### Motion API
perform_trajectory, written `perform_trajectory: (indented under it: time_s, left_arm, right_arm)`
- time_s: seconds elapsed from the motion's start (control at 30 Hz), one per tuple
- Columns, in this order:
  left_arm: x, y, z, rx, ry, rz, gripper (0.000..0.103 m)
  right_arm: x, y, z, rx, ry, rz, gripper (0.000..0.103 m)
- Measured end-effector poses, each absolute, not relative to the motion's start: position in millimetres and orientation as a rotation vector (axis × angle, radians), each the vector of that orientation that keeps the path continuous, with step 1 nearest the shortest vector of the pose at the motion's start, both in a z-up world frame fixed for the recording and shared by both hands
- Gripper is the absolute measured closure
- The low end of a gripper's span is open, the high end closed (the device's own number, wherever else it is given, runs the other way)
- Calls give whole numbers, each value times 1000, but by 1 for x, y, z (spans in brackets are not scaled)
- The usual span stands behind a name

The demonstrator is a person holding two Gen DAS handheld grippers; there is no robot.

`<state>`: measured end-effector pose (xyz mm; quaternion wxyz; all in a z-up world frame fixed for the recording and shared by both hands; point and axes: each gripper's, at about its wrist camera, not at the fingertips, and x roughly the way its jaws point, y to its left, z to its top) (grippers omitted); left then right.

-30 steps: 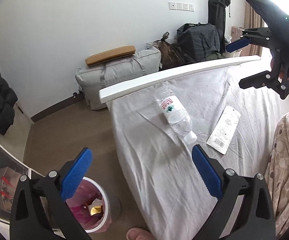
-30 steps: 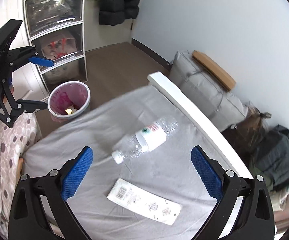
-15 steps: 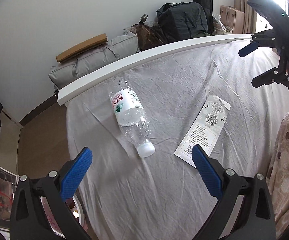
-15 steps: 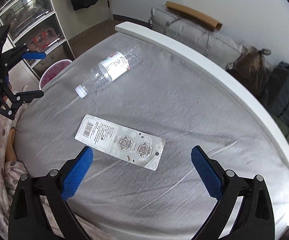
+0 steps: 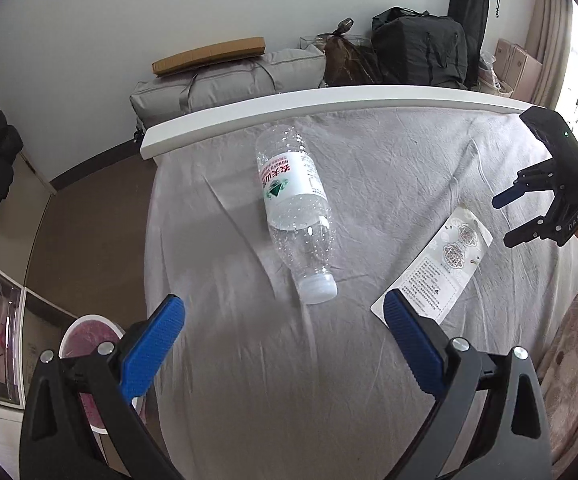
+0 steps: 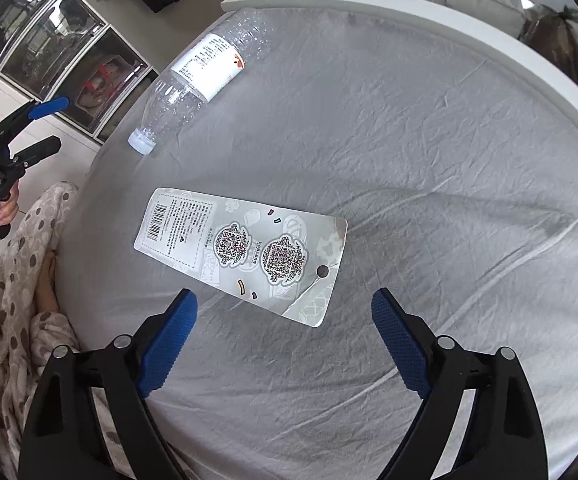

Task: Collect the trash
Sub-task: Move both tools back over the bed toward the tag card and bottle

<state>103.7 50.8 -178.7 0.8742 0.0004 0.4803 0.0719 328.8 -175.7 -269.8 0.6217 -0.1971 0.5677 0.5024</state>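
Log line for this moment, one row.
left gripper: open, empty | right gripper: closing, empty, above card | bottle: lying on bed

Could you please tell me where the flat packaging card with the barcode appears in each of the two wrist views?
Left wrist view: the packaging card lies at right of centre on the grey sheet, right of the bottle's cap end, partly behind that gripper's right fingertip.
Right wrist view: the packaging card lies at centre, just beyond the fingertips, barcode end to the left.
Shared landmark: the clear plastic bottle, lying on its side.
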Motion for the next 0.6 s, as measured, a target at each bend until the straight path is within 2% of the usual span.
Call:
perform_trajectory:
  time_s: [0.23,0.43,0.47,0.53,0.6]
  left_arm:
    - [107,45,-189,26,1032,169,5]
    - [113,41,-189,56,1036,189,5]
    - [114,40,-189,54,1033,191,5]
    - [115,39,-188,59,1032,194,5]
    - [114,38,-189,69,1033,197,5]
  right_arm:
    - [336,-163,-292,-427,1341,1197,18]
    - [319,-155,-298,-542,1245,1227,19]
    - [315,-154,-298,-571,1223,1222,21]
    - [309,-152,-297,-604,1189,1204,32]
    - [311,-152,-295,-574,1190,1198,50]
